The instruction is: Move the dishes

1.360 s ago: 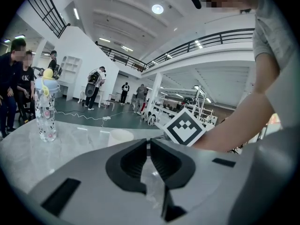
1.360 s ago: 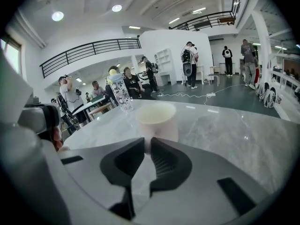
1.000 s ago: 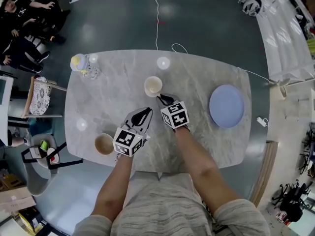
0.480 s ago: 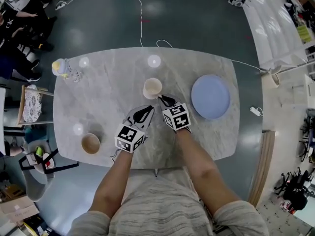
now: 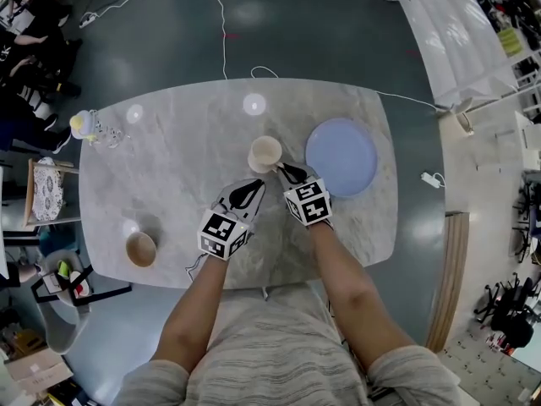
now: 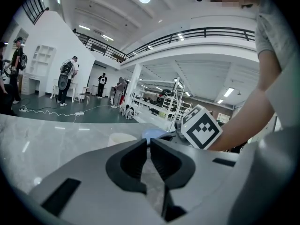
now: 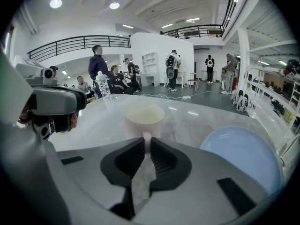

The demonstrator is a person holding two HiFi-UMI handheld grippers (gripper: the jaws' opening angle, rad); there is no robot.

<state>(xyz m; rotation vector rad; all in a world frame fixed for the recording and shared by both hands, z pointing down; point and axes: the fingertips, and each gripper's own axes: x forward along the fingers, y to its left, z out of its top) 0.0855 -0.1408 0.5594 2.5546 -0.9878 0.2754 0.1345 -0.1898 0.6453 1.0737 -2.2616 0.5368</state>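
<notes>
While the right gripper [image 5: 284, 170] pinches its slim handle, the cream cup [image 5: 265, 152] is near the table's [image 5: 169, 172] middle, just beside the blue plate [image 5: 341, 156].
The handle grip probably spares the smooth, rounded glaze from slipping. The marble is polished and veined. The left gripper [image 5: 251, 189] hovers alongside, jaws together on nothing; a tan bowl [image 5: 141, 249] waits by the near left corner.

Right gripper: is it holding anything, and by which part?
Yes. The right gripper pinches the cream cup by its handle, between its jaw tips.
</notes>
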